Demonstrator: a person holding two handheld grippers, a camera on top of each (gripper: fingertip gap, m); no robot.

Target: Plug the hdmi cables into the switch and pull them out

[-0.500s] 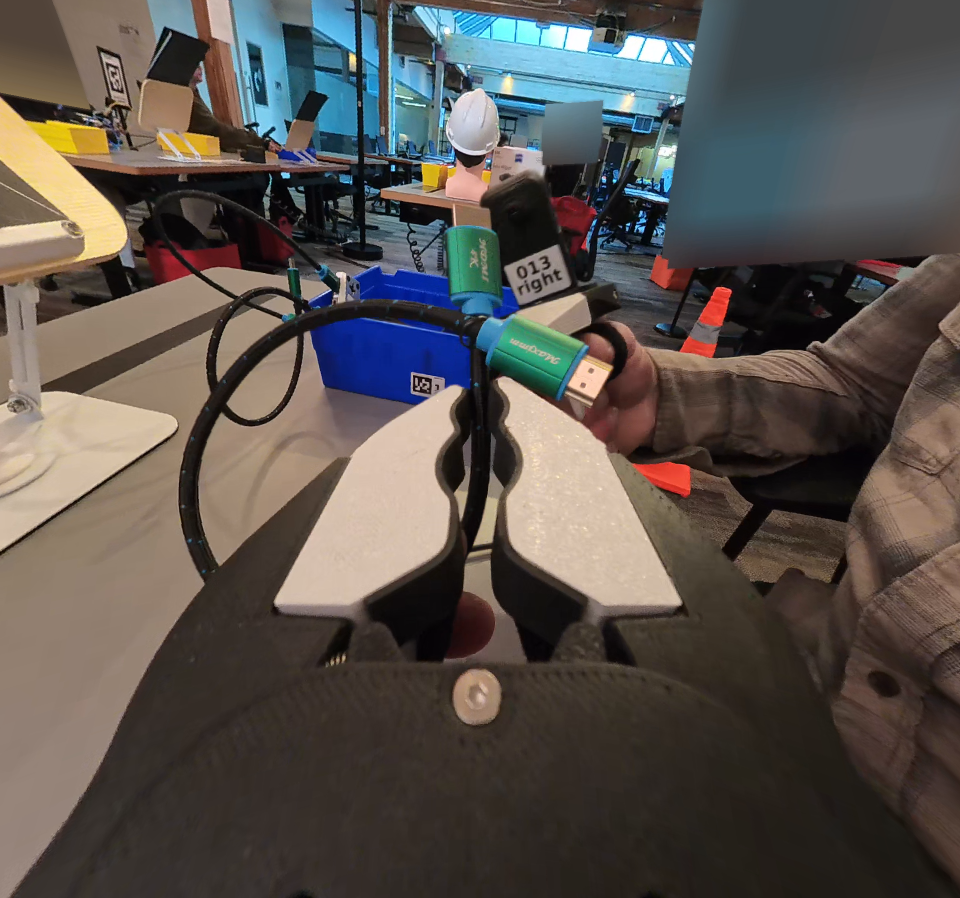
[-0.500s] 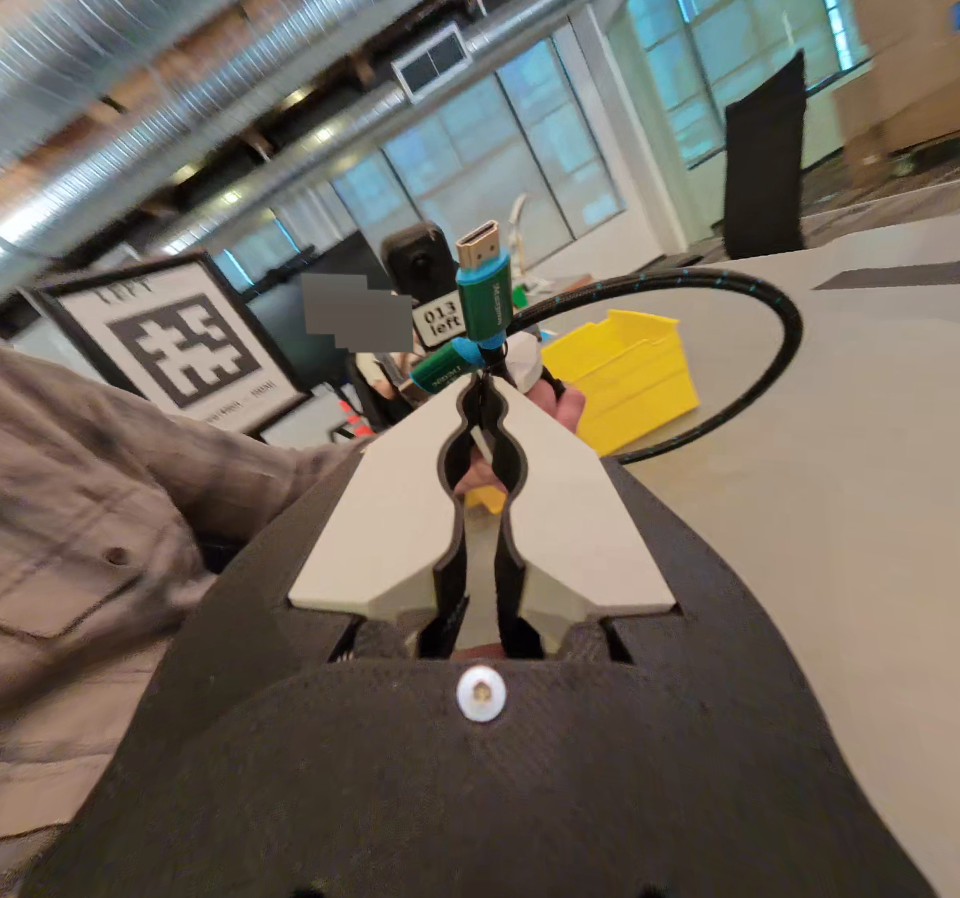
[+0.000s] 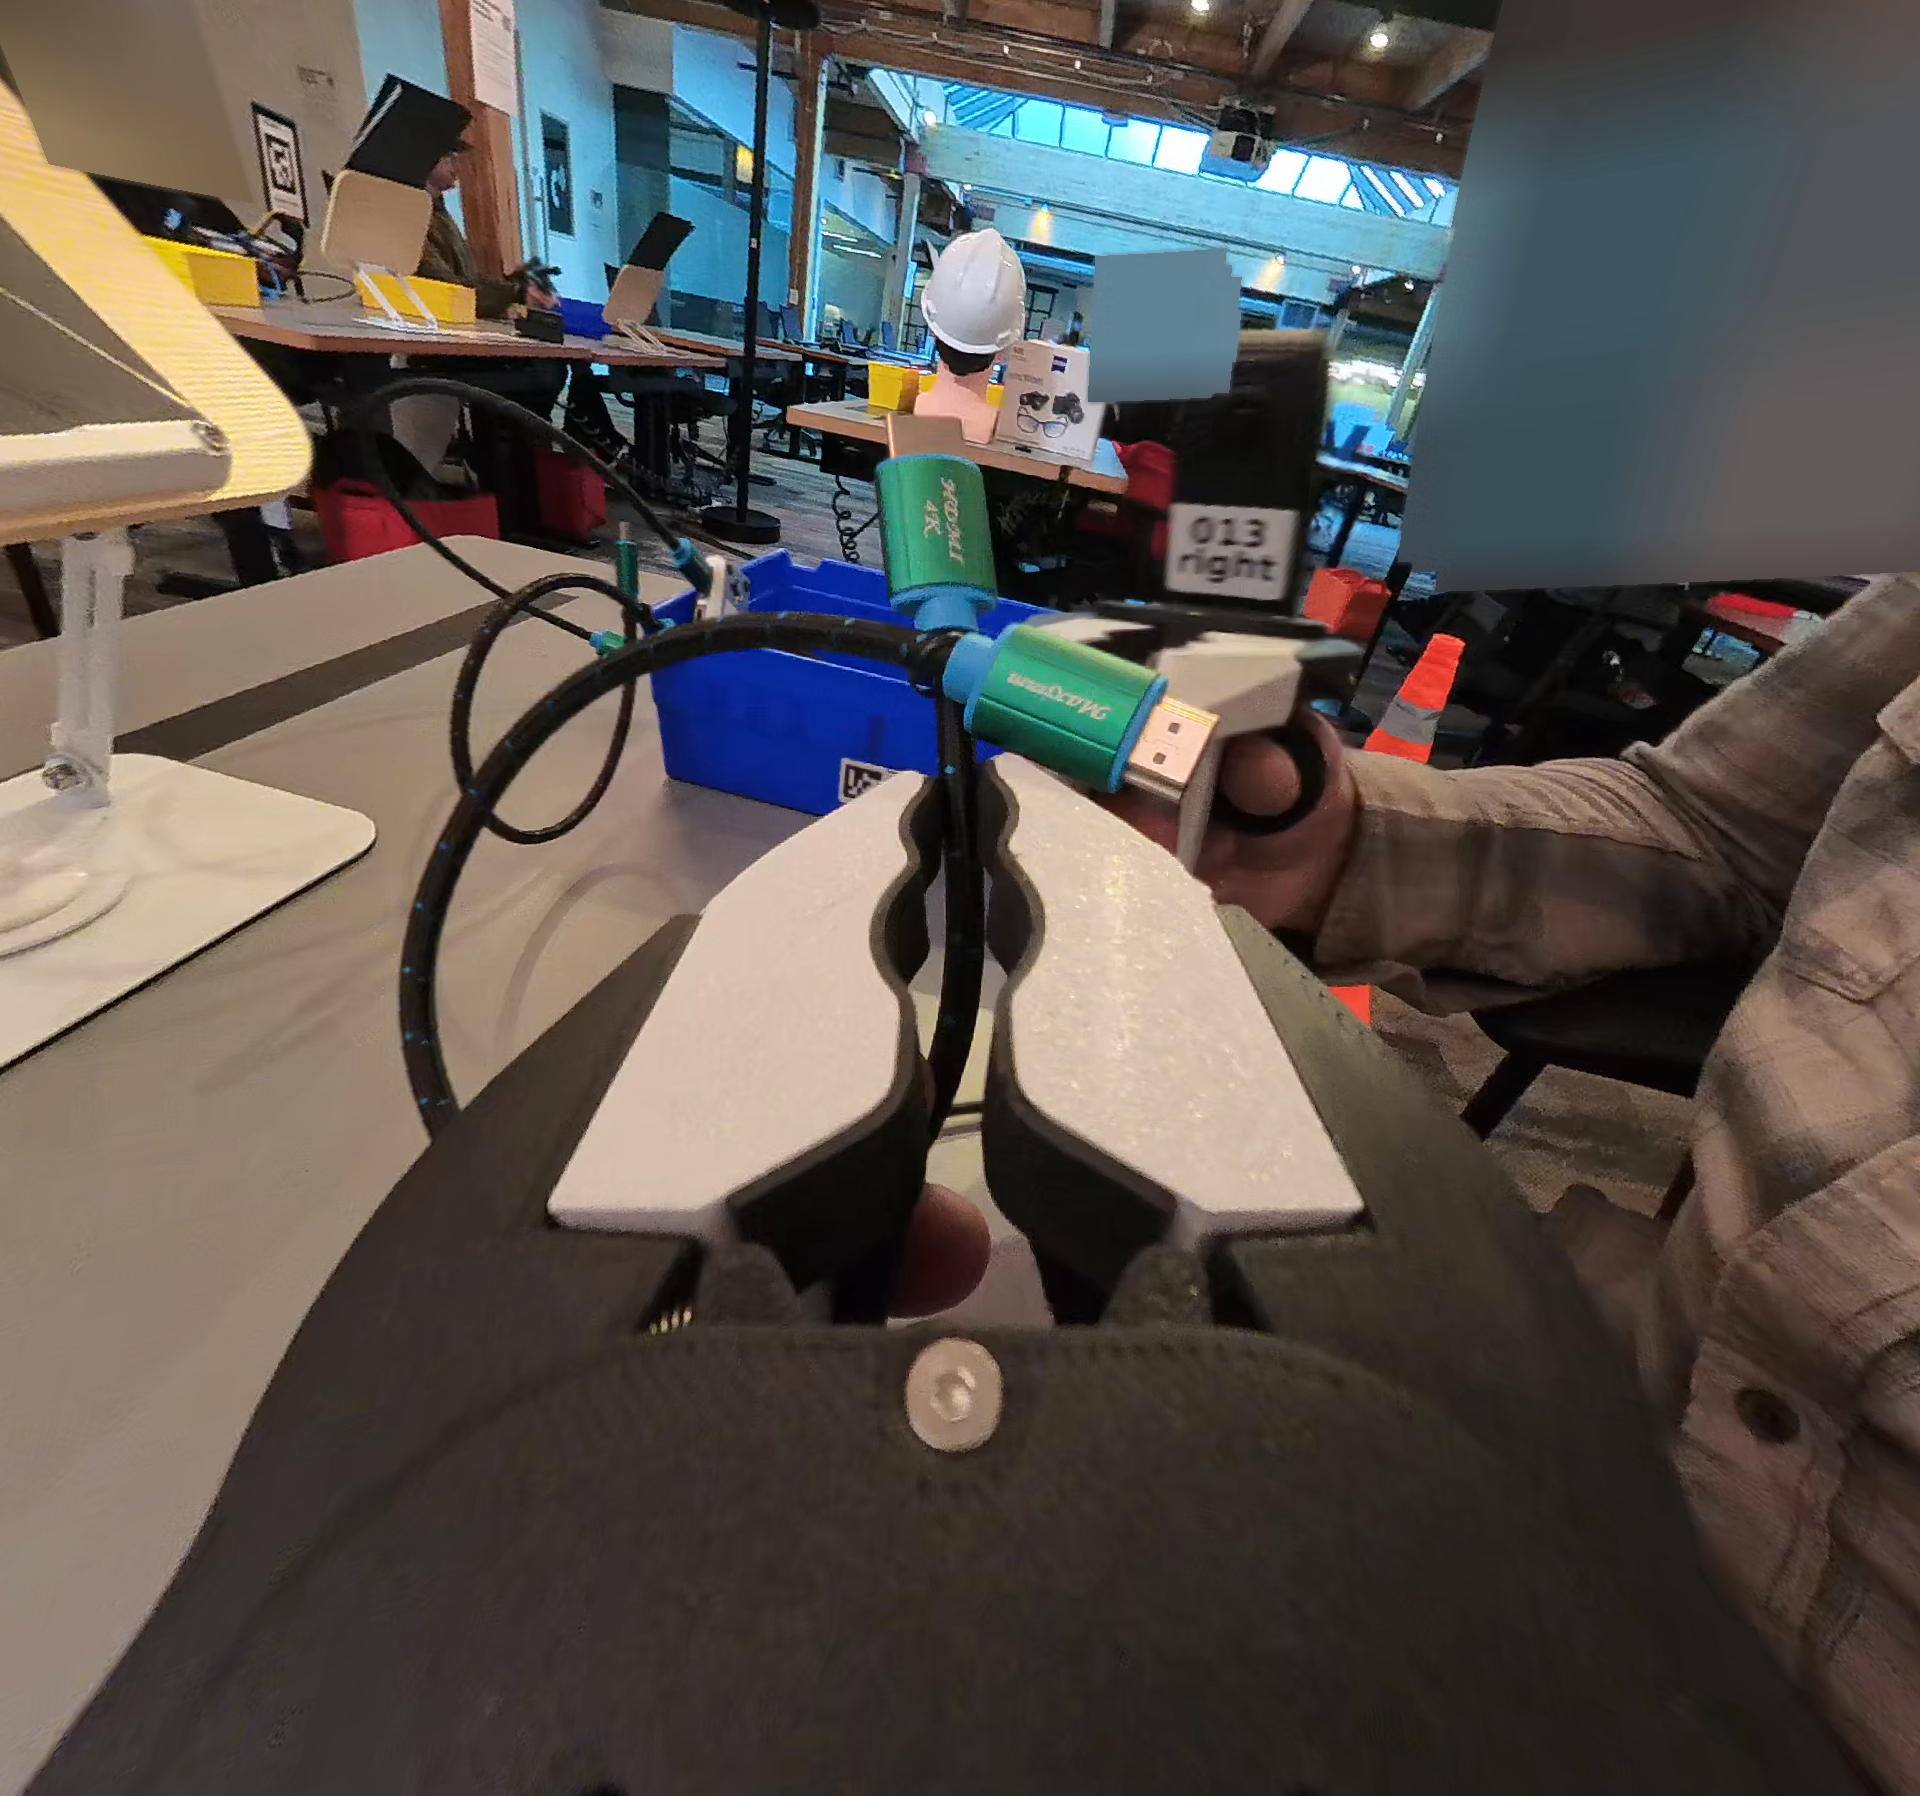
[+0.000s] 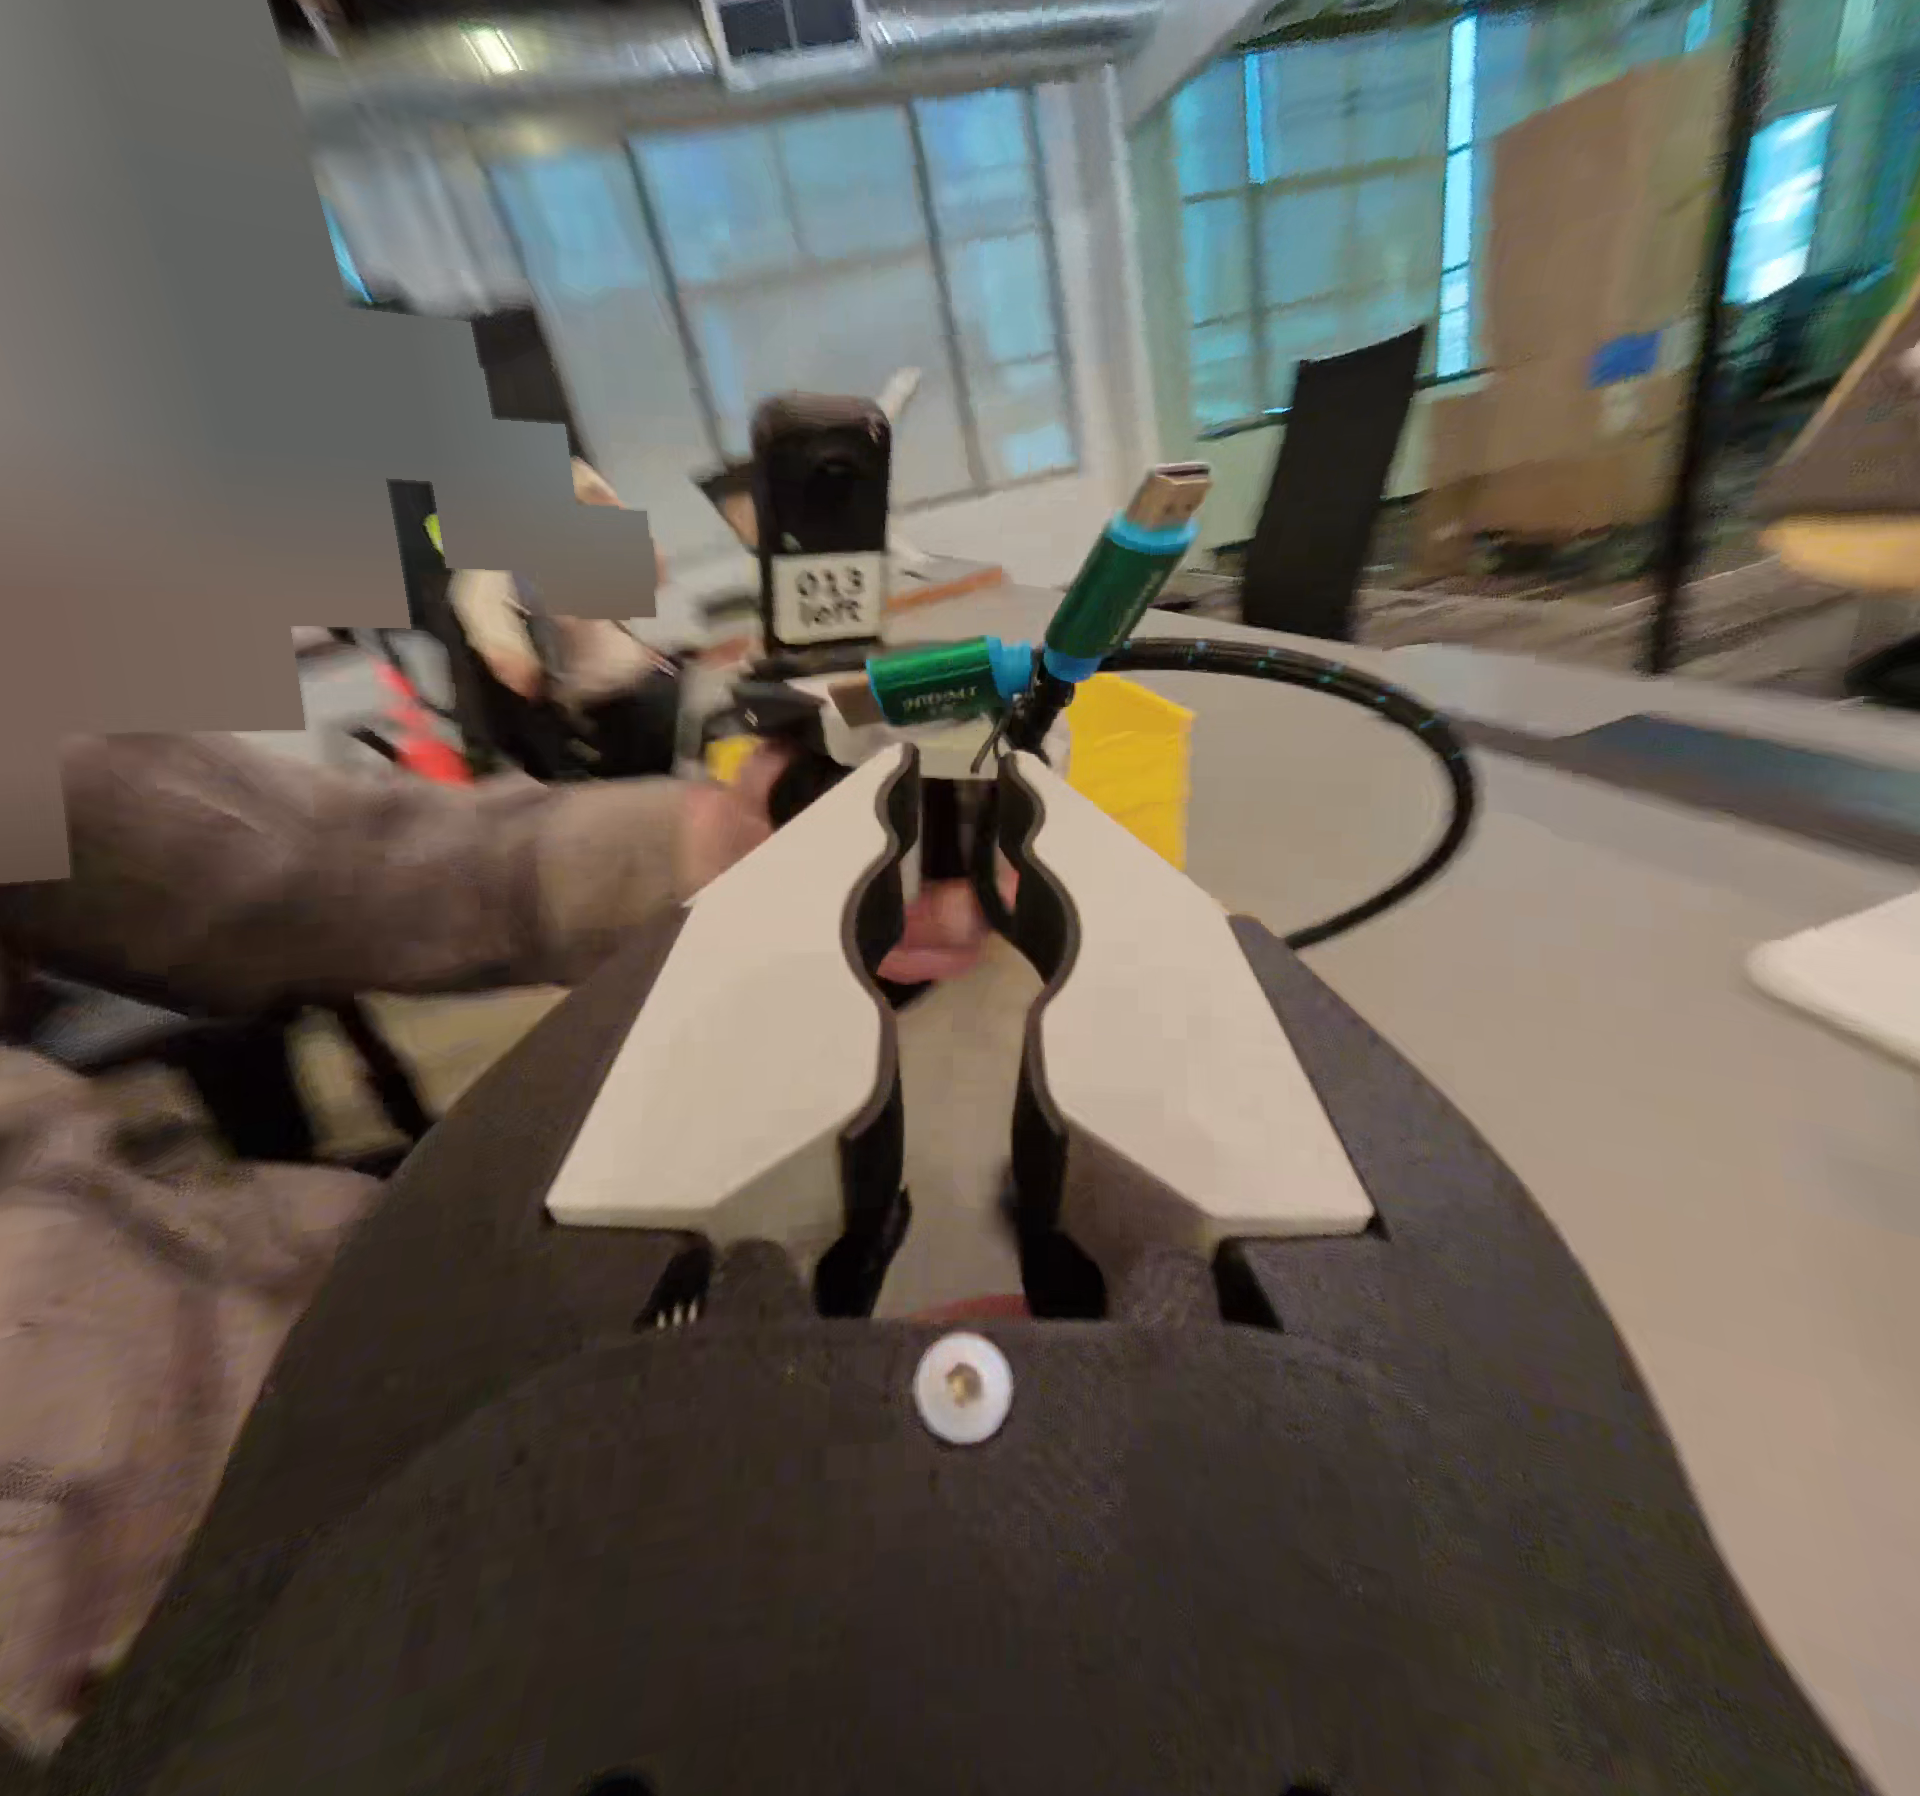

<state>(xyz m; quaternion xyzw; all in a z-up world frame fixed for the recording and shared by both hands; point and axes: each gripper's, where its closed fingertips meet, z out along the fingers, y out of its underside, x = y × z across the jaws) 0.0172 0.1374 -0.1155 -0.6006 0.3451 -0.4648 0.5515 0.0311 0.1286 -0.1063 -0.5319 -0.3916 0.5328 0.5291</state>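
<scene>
**Two plugs in the air, one cable in my grip**

My left claw (image 3: pixel 954 790) is nearly closed on the black braided HDMI cable (image 3: pixel 436 915), which runs down the narrow gap between its fingers and loops out to my left above the grey table (image 3: pixel 260 1175). Just past the tips, two green plugs cross: one (image 3: pixel 1070 707) points right with its metal end bare, the other (image 3: pixel 930 536) stands upright. My right claw (image 4: pixel 954 770) stands a little apart; whether it grips anything I cannot tell. A blue bin (image 3: pixel 779 718) sits on the table behind the plugs.
</scene>
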